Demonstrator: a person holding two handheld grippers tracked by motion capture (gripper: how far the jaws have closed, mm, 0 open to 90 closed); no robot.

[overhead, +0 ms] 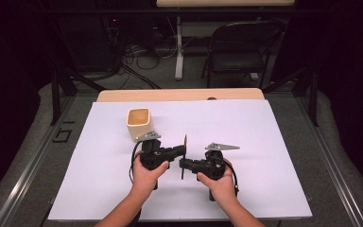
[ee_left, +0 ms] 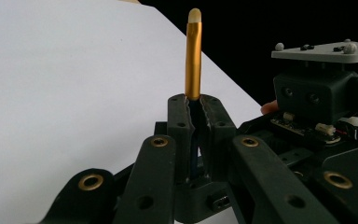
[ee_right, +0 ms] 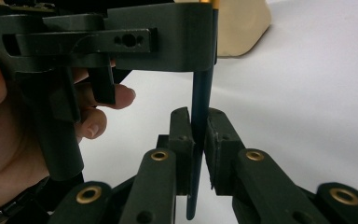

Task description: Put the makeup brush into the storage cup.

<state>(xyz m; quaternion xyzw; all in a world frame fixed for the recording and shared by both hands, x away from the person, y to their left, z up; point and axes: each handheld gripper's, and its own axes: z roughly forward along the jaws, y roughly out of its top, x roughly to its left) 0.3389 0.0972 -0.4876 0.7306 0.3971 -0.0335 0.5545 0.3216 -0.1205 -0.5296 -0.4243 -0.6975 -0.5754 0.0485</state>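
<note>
Overhead view; tool cameras close.

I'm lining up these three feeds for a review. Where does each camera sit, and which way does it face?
High view: above the person's side, looking forward and down on the table; forearms, both hands show.
Left gripper view: rides the left gripper, looking along its jaws shut on the pen.
Right gripper view: rides the right gripper, also shut on it.
Shared: the pen, each other's gripper.

My left claw pinches a gold pen upright over the white worktop; right claw sits close.
</note>
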